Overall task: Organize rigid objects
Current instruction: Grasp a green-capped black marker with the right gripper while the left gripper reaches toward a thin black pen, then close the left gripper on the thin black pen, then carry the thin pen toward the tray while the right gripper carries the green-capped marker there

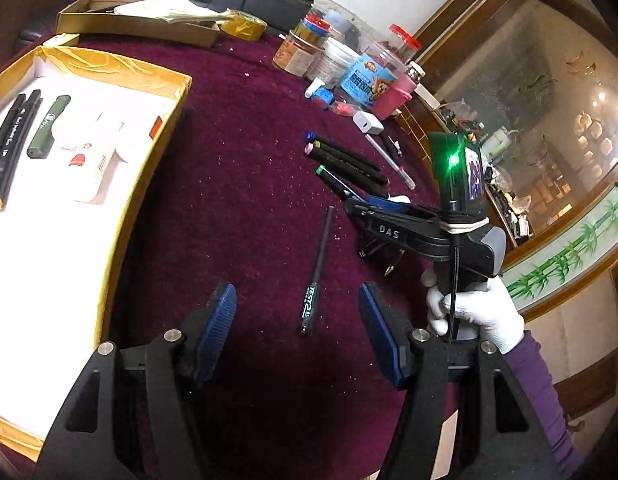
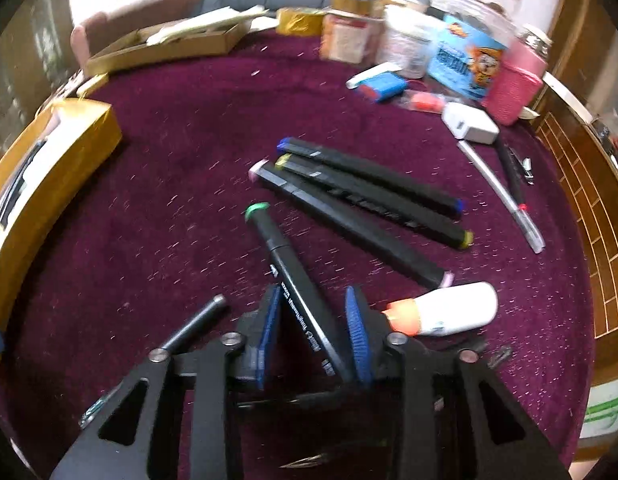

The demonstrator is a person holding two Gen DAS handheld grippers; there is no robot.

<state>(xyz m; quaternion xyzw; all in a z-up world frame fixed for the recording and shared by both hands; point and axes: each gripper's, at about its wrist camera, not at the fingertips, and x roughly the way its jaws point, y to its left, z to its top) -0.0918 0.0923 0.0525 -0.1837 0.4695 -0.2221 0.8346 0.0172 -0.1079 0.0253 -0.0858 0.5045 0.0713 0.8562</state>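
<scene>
My right gripper [image 2: 313,292] is shut on a black marker with a green cap [image 2: 277,248], which lies slantwise between the blue pads on the maroon cloth. The left wrist view shows that gripper [image 1: 351,206] low over the cloth, held by a white-gloved hand [image 1: 477,312]. My left gripper [image 1: 297,292] stands open above the cloth. A thin black pen [image 1: 321,256] lies ahead between its fingers, untouched. Three more black markers [image 2: 369,196] lie side by side beyond the green-capped one. A gold box [image 1: 157,76] at the left holds two black markers [image 1: 11,136], a green stick [image 1: 49,128] and white items.
A white tube with an orange cap [image 2: 449,312] lies right of my right gripper. A white charger [image 2: 469,124], a clear pen [image 2: 505,204] and several jars [image 2: 405,40] crowd the far right. A flat cardboard box [image 1: 137,24] and a tape roll [image 1: 245,26] sit at the back.
</scene>
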